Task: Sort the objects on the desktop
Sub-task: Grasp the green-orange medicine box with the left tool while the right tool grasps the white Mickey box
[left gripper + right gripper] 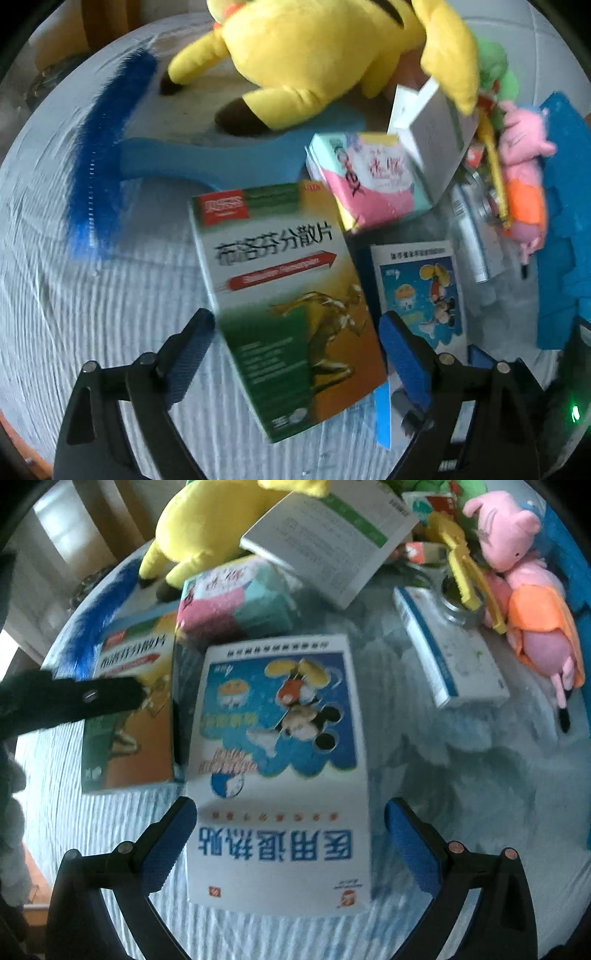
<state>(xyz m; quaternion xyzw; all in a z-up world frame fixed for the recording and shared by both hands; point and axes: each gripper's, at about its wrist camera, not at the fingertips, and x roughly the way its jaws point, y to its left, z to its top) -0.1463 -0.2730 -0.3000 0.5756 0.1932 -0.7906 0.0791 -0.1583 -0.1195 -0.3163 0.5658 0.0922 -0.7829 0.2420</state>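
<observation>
On the pale ribbed cloth (pixel 74 295), a blue brush (pixel 99 147) lies far left. Beside it, the green-and-orange medicine box (pixel 291 295) sits tilted between the spread fingers of the left gripper (pixel 295 354), neither pad clearly pressing it. Next along, the white cartoon-printed box (pixel 280 760) lies flat between the parted fingers of the right gripper (pixel 291 838), unclamped. Behind both boxes rest a pink tissue pack (pixel 229 598) and a yellow plush (pixel 314 48), with a grey-white carton (pixel 332 542) leaning over them. Further right sits a blue-edged white box (pixel 450 657), then a pink pig plush (pixel 528 602) at the far edge.
</observation>
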